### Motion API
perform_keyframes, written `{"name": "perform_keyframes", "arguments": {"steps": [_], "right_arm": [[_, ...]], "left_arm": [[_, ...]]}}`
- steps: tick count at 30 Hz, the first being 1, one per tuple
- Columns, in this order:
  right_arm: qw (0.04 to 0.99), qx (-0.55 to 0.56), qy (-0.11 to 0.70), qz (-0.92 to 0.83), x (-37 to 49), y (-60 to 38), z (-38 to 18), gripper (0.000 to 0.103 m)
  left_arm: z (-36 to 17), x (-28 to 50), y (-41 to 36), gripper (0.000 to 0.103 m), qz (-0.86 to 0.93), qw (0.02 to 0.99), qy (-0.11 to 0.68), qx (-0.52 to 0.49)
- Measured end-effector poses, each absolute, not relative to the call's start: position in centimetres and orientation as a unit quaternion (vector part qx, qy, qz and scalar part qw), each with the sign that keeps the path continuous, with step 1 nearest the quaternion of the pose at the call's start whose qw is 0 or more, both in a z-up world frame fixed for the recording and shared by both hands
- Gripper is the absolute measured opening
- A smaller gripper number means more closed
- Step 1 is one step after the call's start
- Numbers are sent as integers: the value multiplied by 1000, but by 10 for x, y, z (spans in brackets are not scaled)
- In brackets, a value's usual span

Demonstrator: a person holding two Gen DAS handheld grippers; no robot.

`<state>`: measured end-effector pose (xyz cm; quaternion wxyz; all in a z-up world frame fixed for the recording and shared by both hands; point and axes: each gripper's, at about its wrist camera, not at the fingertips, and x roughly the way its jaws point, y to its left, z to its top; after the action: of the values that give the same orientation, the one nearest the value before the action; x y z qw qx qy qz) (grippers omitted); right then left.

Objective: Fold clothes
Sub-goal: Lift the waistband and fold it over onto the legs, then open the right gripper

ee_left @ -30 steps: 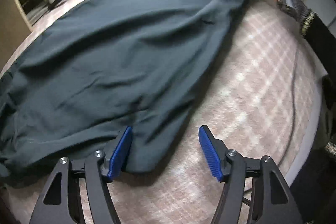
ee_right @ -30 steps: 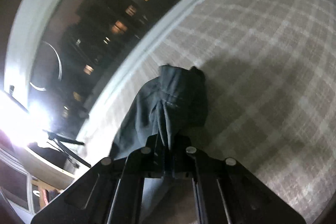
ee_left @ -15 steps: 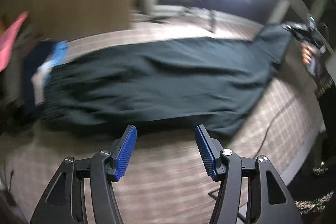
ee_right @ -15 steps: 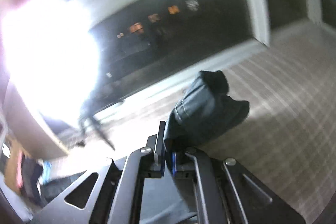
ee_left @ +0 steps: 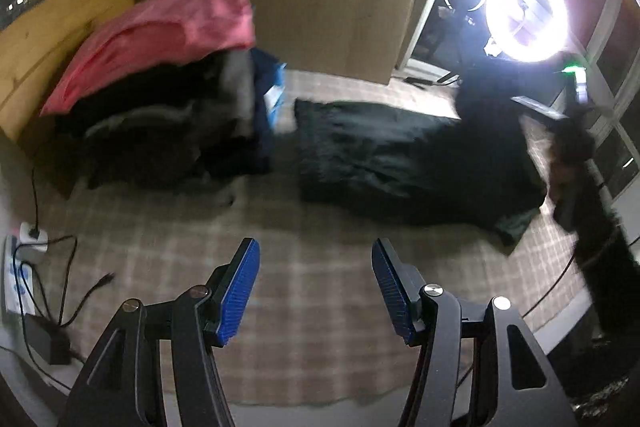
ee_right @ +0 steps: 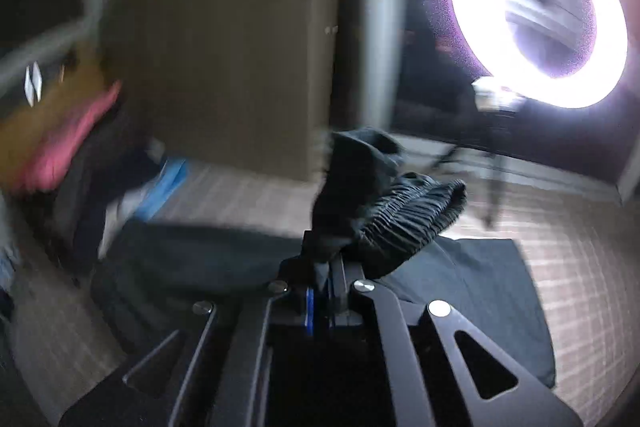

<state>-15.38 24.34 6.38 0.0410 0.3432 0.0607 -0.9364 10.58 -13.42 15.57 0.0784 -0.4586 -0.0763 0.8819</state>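
Note:
A dark green garment (ee_left: pixel 400 155) lies stretched across the checked bed cover (ee_left: pixel 304 267), its far right end lifted. My left gripper (ee_left: pixel 316 287) is open and empty, held above the cover, well short of the garment. My right gripper (ee_right: pixel 320 291) is shut on the garment's bunched elastic end (ee_right: pixel 400 211) and holds it up off the bed; the rest of the cloth (ee_right: pixel 472 287) hangs and lies below it. In the left wrist view the right gripper shows dimly at the far right (ee_left: pixel 572 131).
A pile of clothes (ee_left: pixel 168 115) with a pink item (ee_left: pixel 160 27) on top sits at the left by a wooden headboard (ee_left: pixel 60 27). A ring light (ee_left: pixel 526 15) glares at the right. A power strip and cables (ee_left: pixel 28 239) lie at the left edge.
My left gripper has pulled back from the garment and swung left, staying open. My right gripper has lifted and carried the garment's end toward the pile side, folding it over.

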Motion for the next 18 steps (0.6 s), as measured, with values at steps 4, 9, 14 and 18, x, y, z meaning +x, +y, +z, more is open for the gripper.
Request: {"name": "perform_keyframes", "arguments": {"steps": [4,9,14,18], "right_arm": [[49,362,174,-914,-147,144,9,4],[38,350,234,-906,-136,100,1,4],[44,335,285,-897,-119,65,-3,4],[94,378,318,-865,-107,42,-29,7]], "left_arm": [[142,106,-165,56,873,90,-89,-471],[132,102,-184,56,869,111,-90,-473],[123,93,-194,56,866,128,-97,-474],[117,83,-196,56,863,142,-104,-474]]}}
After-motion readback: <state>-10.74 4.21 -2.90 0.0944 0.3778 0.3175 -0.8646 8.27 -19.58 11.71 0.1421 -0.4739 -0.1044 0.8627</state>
